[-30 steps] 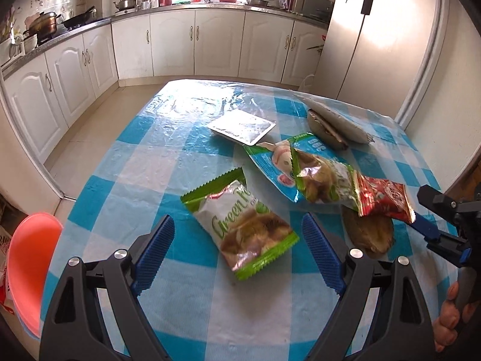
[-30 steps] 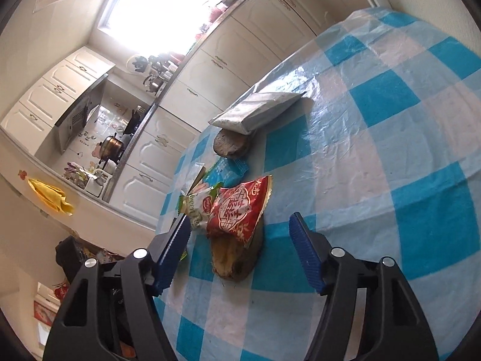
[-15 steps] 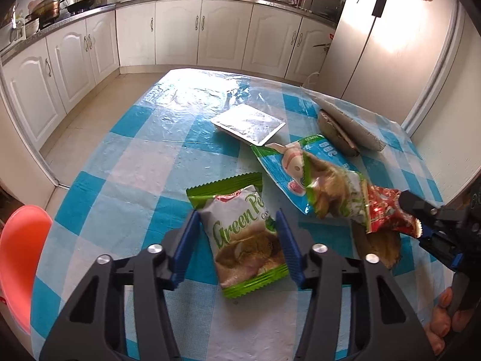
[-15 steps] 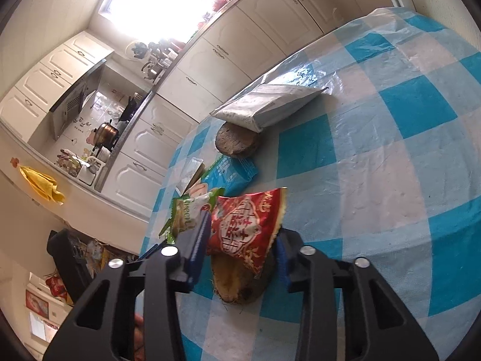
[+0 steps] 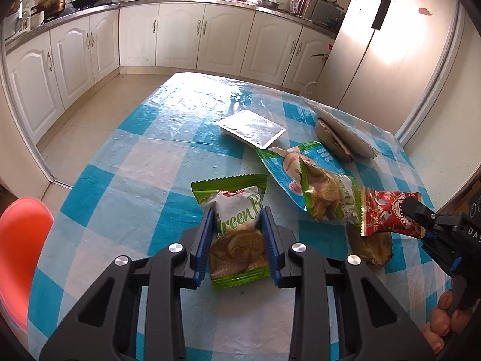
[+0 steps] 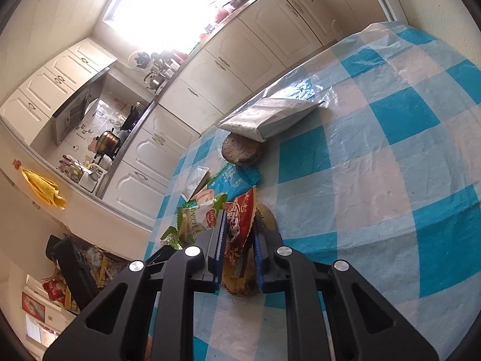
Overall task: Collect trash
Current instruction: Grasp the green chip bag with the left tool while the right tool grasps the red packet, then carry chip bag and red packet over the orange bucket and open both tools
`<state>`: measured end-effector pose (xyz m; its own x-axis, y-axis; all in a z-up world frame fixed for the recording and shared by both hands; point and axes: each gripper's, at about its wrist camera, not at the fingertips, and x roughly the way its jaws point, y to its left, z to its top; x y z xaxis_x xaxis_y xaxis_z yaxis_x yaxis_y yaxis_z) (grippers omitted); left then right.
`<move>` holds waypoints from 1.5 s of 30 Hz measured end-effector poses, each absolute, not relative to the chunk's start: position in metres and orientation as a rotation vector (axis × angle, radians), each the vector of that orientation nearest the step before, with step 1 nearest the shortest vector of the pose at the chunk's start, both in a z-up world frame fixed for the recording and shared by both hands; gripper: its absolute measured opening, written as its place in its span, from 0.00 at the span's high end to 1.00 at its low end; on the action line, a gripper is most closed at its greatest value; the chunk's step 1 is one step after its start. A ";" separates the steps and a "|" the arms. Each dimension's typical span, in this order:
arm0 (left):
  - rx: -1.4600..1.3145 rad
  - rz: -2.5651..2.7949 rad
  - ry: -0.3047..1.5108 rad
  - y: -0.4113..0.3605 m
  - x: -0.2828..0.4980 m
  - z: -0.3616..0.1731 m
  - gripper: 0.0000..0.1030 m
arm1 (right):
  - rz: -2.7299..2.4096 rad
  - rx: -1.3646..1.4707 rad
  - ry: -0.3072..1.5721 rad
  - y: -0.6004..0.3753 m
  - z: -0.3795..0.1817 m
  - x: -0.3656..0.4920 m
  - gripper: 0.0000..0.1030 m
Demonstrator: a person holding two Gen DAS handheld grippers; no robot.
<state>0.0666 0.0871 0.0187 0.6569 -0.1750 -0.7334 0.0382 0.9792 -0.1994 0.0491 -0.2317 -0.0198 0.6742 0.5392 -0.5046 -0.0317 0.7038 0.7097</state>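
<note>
My left gripper [image 5: 237, 240] is shut on a green-and-white "Green Peas" snack bag [image 5: 236, 228] lying on the blue-checked tablecloth [image 5: 144, 162]. My right gripper [image 6: 239, 240] is shut on a red snack wrapper [image 6: 239, 225]; it also shows in the left wrist view [image 5: 387, 213], with the right gripper [image 5: 421, 219] at its right end. A second green snack bag [image 5: 327, 195] and a blue wrapper [image 5: 282, 165] lie beside the red one. A silver foil pouch [image 5: 252, 128] lies farther back.
A brown round mat [image 5: 369, 246] lies under the red wrapper. A grey flat packet [image 6: 270, 117] leans on another brown round mat [image 6: 240, 150] at the far right. A red stool [image 5: 21, 255] stands left of the table. White cabinets [image 5: 180, 36] and a fridge [image 5: 390, 45] line the walls.
Both grippers went from wide open to shut. The left closed on the green snack bag and the right closed on the red wrapper, each moving forward over its item.
</note>
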 end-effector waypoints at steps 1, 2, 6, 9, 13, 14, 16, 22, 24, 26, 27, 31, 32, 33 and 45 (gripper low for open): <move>-0.177 -0.122 0.844 0.089 0.065 0.019 0.67 | 0.351 0.732 0.766 -0.233 -0.019 0.047 0.84; -0.181 -0.121 0.841 0.091 0.063 0.020 0.67 | 0.345 0.731 0.761 -0.233 -0.018 0.046 0.84; -0.191 -0.122 0.832 0.099 0.056 0.024 0.67 | 0.330 0.735 0.746 -0.236 -0.016 0.039 0.85; -0.196 -0.122 0.829 0.104 0.049 0.024 0.67 | 0.328 0.744 0.742 -0.236 -0.014 0.036 0.86; -0.181 -0.124 0.816 0.108 0.039 0.028 0.67 | 0.328 0.732 0.730 -0.235 -0.007 0.031 0.87; -0.176 -0.127 0.812 0.109 0.036 0.029 0.67 | 0.328 0.725 0.727 -0.235 -0.005 0.030 0.87; -0.179 -0.131 0.807 0.113 0.030 0.031 0.67 | 0.329 0.719 0.720 -0.233 -0.001 0.028 0.87; -0.186 -0.136 0.793 0.121 0.018 0.035 0.67 | 0.336 0.704 0.706 -0.227 0.008 0.026 0.88; -0.191 -0.140 0.790 0.125 0.014 0.036 0.67 | 0.345 0.690 0.703 -0.223 0.012 0.025 0.88; -0.195 -0.139 0.780 0.128 0.011 0.038 0.67 | 0.351 0.679 0.702 -0.219 0.014 0.025 0.88; -0.194 -0.137 0.776 0.131 0.009 0.039 0.67 | 0.356 0.676 0.702 -0.216 0.016 0.024 0.88; -0.200 -0.133 0.761 0.139 0.001 0.041 0.67 | 0.381 0.650 0.706 -0.200 0.024 0.023 0.88; -0.203 -0.132 0.758 0.142 -0.001 0.042 0.67 | 0.387 0.646 0.708 -0.197 0.025 0.024 0.88; -0.205 -0.129 0.757 0.145 -0.003 0.042 0.67 | 0.394 0.640 0.710 -0.192 0.027 0.024 0.88; -0.242 -0.091 0.726 0.188 -0.029 0.047 0.67 | 0.505 0.555 0.750 -0.123 0.043 0.027 0.88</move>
<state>-0.0286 0.1882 0.0470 0.7456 -0.1661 -0.6454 -0.0010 0.9682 -0.2503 0.0268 -0.1228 0.0432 0.6282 0.6050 -0.4892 -0.2263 0.7437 0.6291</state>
